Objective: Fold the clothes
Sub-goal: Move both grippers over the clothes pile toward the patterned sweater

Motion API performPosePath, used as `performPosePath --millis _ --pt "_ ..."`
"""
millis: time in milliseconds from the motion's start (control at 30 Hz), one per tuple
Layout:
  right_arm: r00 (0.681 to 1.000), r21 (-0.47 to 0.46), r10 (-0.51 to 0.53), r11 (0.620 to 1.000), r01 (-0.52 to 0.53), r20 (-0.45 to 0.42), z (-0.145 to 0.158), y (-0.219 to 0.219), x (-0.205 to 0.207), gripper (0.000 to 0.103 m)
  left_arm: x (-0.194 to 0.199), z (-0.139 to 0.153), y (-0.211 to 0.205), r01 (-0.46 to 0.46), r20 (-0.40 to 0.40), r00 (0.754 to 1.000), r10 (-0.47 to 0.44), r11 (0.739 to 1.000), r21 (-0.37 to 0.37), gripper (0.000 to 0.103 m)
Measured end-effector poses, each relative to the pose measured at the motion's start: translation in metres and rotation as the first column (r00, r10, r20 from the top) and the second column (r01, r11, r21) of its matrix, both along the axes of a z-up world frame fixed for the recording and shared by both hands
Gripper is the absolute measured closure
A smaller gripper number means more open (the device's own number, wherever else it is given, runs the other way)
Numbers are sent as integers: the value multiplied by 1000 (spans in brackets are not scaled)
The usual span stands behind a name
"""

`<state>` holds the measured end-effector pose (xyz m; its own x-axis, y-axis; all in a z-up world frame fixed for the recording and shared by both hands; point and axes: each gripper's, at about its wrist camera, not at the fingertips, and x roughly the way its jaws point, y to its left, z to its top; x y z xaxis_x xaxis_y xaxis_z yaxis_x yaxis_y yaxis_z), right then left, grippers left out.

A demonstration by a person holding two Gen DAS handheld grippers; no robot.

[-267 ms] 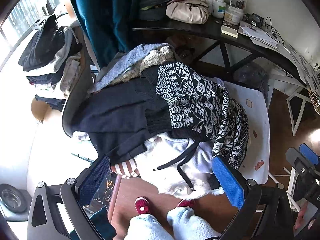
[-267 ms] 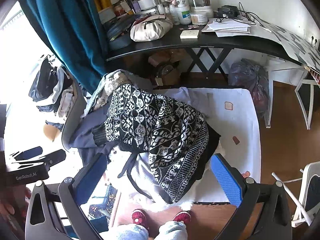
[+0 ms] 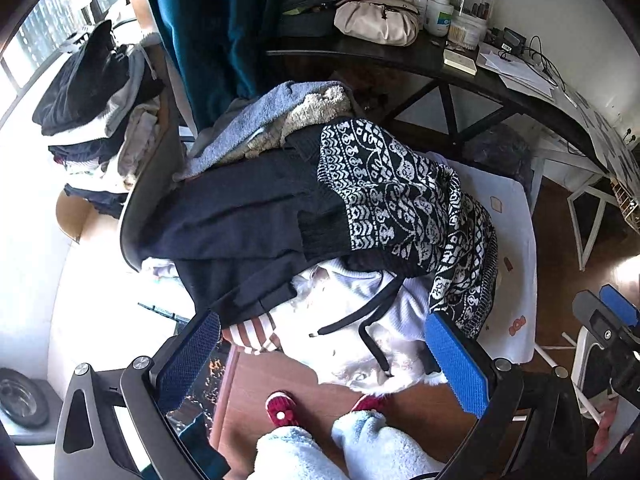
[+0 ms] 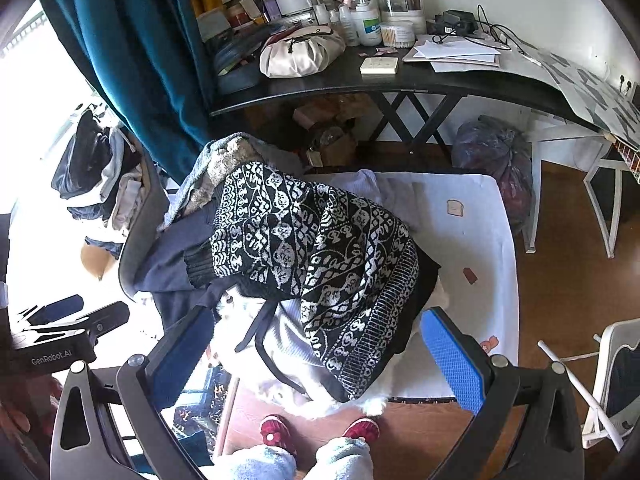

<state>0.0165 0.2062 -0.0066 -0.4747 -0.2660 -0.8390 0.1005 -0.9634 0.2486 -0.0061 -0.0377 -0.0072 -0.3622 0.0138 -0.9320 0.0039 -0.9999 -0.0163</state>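
Note:
A heap of clothes lies on a small table covered by a white cloth (image 4: pixel 472 232). On top is a black-and-white patterned sweater (image 3: pixel 404 204) (image 4: pixel 320 248). Beside it lies a dark navy garment (image 3: pixel 240 216), and under both a white hoodie (image 3: pixel 352 312) (image 4: pixel 288 344) with black drawstrings. A grey-blue fleece (image 3: pixel 260 120) sits at the far end. My left gripper (image 3: pixel 320 360) hangs open above the near edge of the heap, holding nothing. My right gripper (image 4: pixel 316 356) is open too, above the sweater's hem. Each gripper shows at the edge of the other's view.
A chair (image 3: pixel 148 184) at the left carries more stacked clothes (image 3: pixel 92 92). A black desk (image 4: pixel 400 76) crowded with toiletries stands behind, with a teal curtain (image 4: pixel 132 52) to its left. A white chair (image 4: pixel 616 360) is at the right. The person's red slippers (image 3: pixel 280 406) stand near the table.

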Motion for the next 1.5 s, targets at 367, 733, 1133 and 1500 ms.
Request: performPosePath --millis 367,733,1133,1500 --pt "1000 56 0 998 -1 2 7 -49 15 0 11 -13 -71 -34 42 999 25 973 227 0" --pt "985 -43 -109 994 104 -133 56 -50 9 0 7 15 -189 -66 -127 986 104 959 276 0" --pt "976 11 -180 983 183 -121 54 -70 22 0 -2 -35 -236 -55 -9 998 61 944 326 0" --pt "972 177 -183 962 208 -149 34 -65 52 0 -12 -34 -199 206 -104 978 -183 933 296 0"
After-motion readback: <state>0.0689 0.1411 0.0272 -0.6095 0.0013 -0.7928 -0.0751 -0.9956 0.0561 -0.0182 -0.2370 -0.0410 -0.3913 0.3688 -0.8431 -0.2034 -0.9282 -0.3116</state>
